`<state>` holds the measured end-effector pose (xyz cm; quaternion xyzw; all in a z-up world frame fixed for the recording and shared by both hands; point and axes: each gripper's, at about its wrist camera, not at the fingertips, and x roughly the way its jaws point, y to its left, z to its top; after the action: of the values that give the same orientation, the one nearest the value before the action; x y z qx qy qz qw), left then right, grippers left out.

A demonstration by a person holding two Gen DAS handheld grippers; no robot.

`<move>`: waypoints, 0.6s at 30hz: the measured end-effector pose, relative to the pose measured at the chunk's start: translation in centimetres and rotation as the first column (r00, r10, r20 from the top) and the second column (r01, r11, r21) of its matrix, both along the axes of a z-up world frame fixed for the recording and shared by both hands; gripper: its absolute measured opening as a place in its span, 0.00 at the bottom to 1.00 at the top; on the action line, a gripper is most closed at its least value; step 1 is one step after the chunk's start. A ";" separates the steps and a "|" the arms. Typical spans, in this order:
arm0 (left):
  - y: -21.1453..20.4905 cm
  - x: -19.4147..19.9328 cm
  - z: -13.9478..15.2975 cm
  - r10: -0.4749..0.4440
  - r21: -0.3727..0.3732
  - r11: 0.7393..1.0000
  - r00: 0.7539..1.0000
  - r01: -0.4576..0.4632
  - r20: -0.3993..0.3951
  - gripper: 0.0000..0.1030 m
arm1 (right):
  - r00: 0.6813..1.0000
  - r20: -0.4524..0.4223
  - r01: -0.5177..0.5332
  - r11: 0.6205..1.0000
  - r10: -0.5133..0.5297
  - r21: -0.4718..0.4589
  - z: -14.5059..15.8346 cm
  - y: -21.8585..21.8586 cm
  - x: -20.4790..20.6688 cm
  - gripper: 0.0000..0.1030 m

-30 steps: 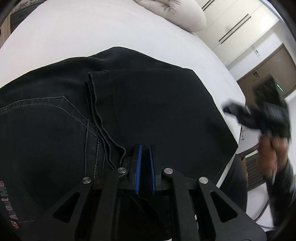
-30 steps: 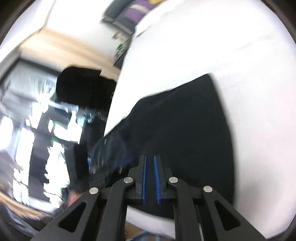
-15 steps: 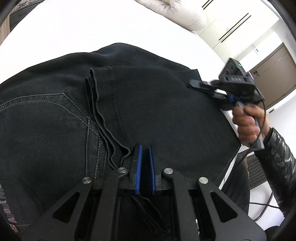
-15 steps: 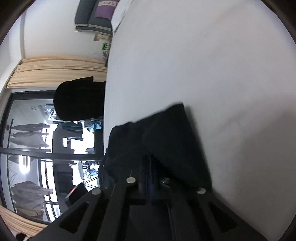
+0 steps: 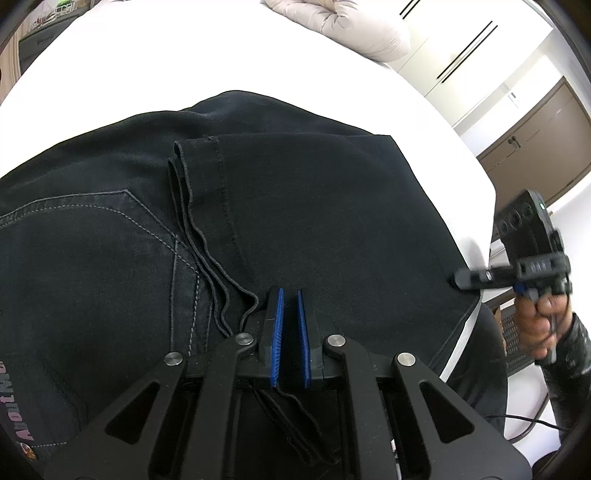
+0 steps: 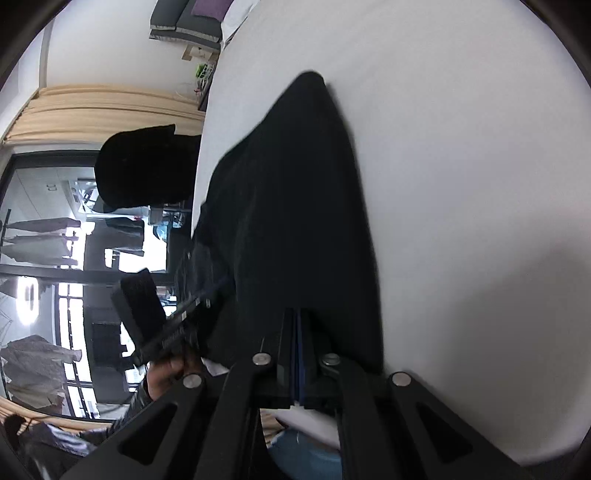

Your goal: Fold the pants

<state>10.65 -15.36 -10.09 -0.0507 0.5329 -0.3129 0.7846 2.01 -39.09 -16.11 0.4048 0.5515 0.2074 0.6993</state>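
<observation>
Right gripper (image 6: 296, 350) now lower at pants (image 5: 314, 221) edge, pillow (image 5: 343, 26) beyond.

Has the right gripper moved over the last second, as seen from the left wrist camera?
Yes. The right gripper swung in over the pants, then back down to their near right edge beside the bed.

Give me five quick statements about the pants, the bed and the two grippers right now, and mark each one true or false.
1. The pants are black. True.
2. The pants hang from a rail. False: they lie on the white bed.
3. The left gripper is shut on the pants. True: dark cloth fills the narrow gap between its blue pads.
4. A stitched back pocket shows left of the left gripper. True.
5. The right gripper hangs wide open above bare sheet. False: its fingers sit almost together at the pants' edge.
</observation>
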 end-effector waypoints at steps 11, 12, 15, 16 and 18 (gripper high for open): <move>0.7 -1.1 1.1 0.020 -0.002 1.000 0.999 -0.020 0.034 0.08 | 0.996 0.024 0.085 0.996 -0.085 0.003 -1.5 -0.8 -2.7 0.00; 0.9 -1.4 1.5 0.023 -0.002 1.000 0.999 -0.023 0.043 0.08 | 0.996 0.039 0.076 0.996 -0.074 -0.036 -0.7 -0.6 -2.7 0.00; 2.6 -2.7 3.2 0.054 -0.021 0.998 0.996 -0.053 0.074 0.08 | 0.989 0.120 0.090 0.994 -0.082 -0.058 2.5 0.2 -2.5 0.19; 3.4 -3.2 3.9 0.069 -0.037 0.997 0.994 -0.066 0.085 0.08 | 0.983 0.154 0.102 0.994 -0.096 -0.030 3.4 0.4 -2.2 0.27; 5.6 -4.6 5.4 0.108 -0.060 0.993 0.988 -0.102 0.113 0.08 | 0.973 0.210 0.102 0.995 -0.098 -0.009 4.9 1.5 -1.2 0.28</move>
<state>6.06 -9.71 -4.69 -0.0817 0.4742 -0.2880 0.8280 0.78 -37.55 -11.18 0.4010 0.4557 0.2080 0.7670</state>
